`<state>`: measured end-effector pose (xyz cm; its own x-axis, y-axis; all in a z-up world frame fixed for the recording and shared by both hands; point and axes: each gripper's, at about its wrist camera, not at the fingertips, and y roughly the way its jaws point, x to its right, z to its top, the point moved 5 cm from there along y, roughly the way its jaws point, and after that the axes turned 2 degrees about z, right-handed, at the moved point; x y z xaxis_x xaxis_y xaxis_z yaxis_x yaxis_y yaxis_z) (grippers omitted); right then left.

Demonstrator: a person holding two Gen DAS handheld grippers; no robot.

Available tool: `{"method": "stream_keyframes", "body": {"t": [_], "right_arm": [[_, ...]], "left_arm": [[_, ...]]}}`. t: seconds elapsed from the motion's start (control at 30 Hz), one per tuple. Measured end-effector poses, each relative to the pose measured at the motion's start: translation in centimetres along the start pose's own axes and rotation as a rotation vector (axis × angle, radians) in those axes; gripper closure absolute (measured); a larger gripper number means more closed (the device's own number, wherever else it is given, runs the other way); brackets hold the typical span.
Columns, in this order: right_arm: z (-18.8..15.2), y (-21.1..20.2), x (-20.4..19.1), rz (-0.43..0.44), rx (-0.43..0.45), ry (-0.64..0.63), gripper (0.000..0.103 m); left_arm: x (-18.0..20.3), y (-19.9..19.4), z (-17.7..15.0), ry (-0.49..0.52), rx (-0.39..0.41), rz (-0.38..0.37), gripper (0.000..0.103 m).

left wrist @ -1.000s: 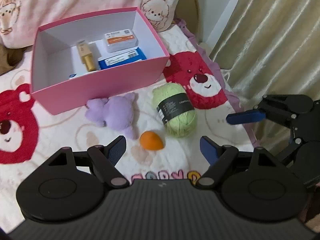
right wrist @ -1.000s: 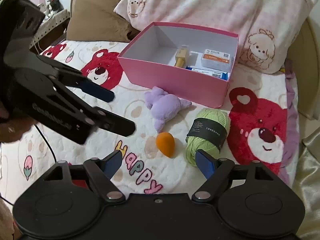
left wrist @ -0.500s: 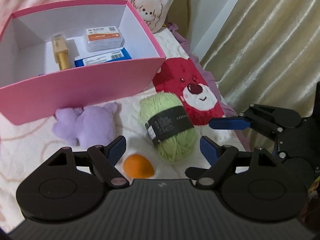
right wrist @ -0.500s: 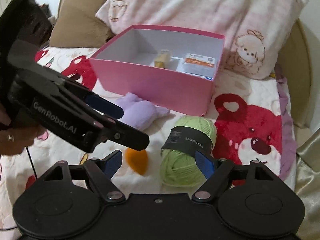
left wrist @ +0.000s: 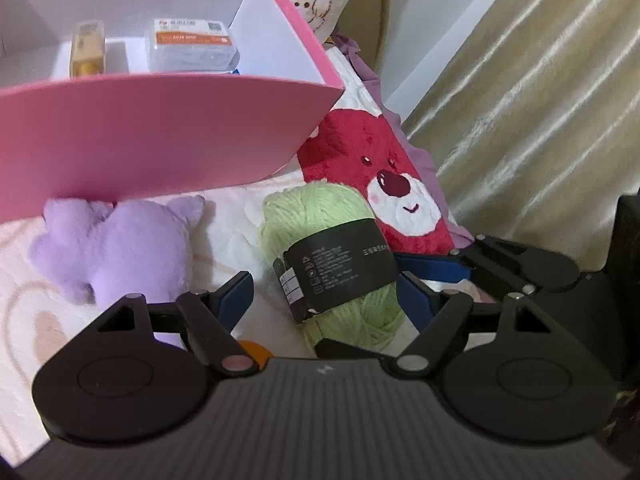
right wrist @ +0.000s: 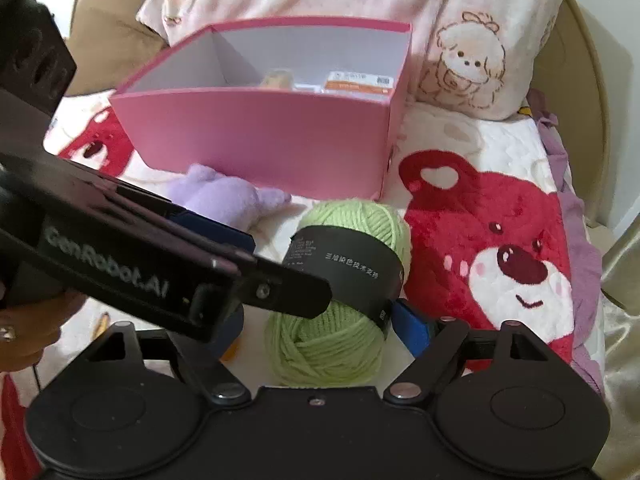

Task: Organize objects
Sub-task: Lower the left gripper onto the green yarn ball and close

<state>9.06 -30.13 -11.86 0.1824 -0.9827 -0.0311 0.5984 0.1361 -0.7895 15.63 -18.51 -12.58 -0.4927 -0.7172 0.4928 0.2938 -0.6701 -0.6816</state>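
Left gripper (left wrist: pixel 326 296): held low over the blanket (left wrist: pixel 224 216), pointing toward the pink box (left wrist: pixel 152 136). Jaws stand wide apart. The green yarn ball (left wrist: pixel 332 264) lies between the blue pads, nearer the right one; contact cannot be confirmed.
Right gripper (right wrist: pixel 316 320): held low, pointing along the blanket toward the box. Jaws stand apart on either side of the yarn ball; the right pad (right wrist: pixel 410 326) sits at the edge of the black label. The left pad is hidden behind the left gripper body, which crosses this view from the left. Grip cannot be confirmed.
Hand (right wrist: pixel 24 336): partly visible at the left edge of the right wrist view, holding the left gripper.
Yarn ball: count 1. Lies on the blanket in front of the box's near right corner, black paper band around its middle.
Purple plush toy (left wrist: pixel 116 248): count 1. Lies on the blanket against the box's front wall, left of the yarn.
Orange object (left wrist: pixel 254 352): count 1. Mostly hidden below the left gripper.
Pink box: count 1. Open top, white inside.
Box contents: orange-and-white carton (left wrist: pixel 188 42), count 1; gold-coloured item (left wrist: pixel 88 50), count 1; a blue edge below the carton, barely visible.
Pillow (right wrist: pixel 460 20): count 1, behind the box.
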Motion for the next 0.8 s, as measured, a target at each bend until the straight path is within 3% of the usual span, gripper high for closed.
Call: {"method": "stream_keyframes", "body": {"t": [0.13,0.2,0.4,0.53,0.67,0.8], "right_arm": [[-0.1,0.8,0.5,-0.011,-0.025,0.011,0.016],[-0.2,1.1,0.9,-0.009,-0.037,0.034,0.016],[-0.6,1.5,1.6,-0.016,-0.052,0.06,0.016],[-0.8,1.7,2.0,0.001,-0.071,0.109,0.016],[-0.8,1.4,2.0,0.042,-0.061,0.147,0.016],[-0.6,1.5,2.2,0.074,-0.054,0.181,0.016]], "left_arm": [[-0.1,0.9,-0.3,-0.001,-0.023,-0.02,0.026],[-0.2,1.5,-0.7,-0.052,-0.059,-0.033,0.027],[0.0,1.8,-0.9,-0.059,-0.018,-0.041,0.027],[0.7,1.4,-1.2,-0.045,-0.016,-0.089,0.026],[0.9,1.4,-1.0,-0.028,-0.006,-0.059,0.026],[-0.3,2.1,-0.4,-0.094,-0.017,-0.042,0.024]]}}
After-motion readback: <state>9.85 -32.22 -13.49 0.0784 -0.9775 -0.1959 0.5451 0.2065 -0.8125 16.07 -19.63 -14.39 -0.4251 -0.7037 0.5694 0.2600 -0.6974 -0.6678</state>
